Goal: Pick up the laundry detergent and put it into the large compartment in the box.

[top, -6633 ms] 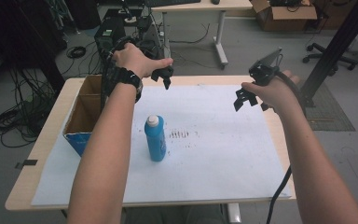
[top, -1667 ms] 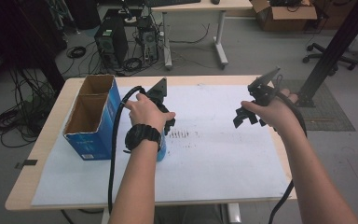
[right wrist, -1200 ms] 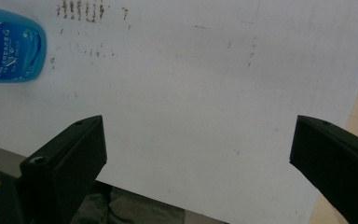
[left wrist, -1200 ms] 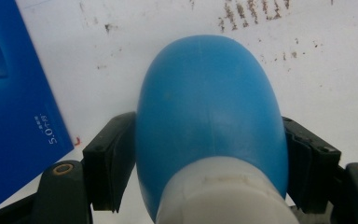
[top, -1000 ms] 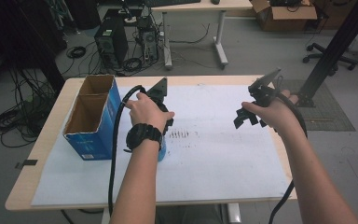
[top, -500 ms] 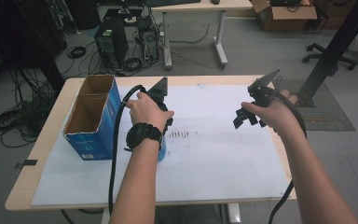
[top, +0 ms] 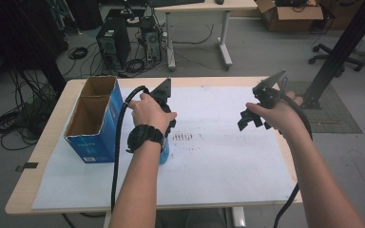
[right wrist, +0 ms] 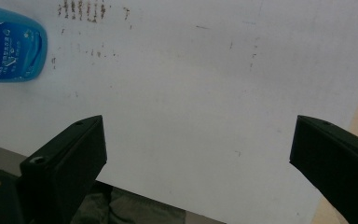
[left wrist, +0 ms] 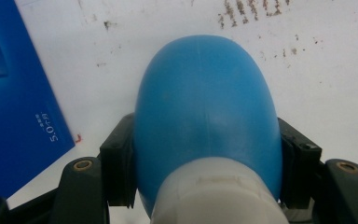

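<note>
A blue bottle (left wrist: 205, 107) with a white cap stands on the white paper sheet (top: 218, 156). My left gripper (left wrist: 206, 158) comes down over its top, and both black pads press its sides just below the cap. In the high view the left hand covers most of the bottle (top: 164, 153). My right gripper (top: 253, 118) hovers above the right part of the sheet. Its jaws stand wide apart with nothing between them (right wrist: 198, 154). The bottle's label (right wrist: 9, 46) shows far off in the right gripper view.
An open blue cardboard box (top: 95, 118) stands on the table's left side, close beside the bottle. The wooden table's edge (top: 275, 80) frames the sheet. Dark smudges (top: 185, 137) mark the sheet's middle.
Since the oldest frame my left hand has come from the back of the table, by the box, down onto the bottle. Over the last second nothing has visibly moved.
</note>
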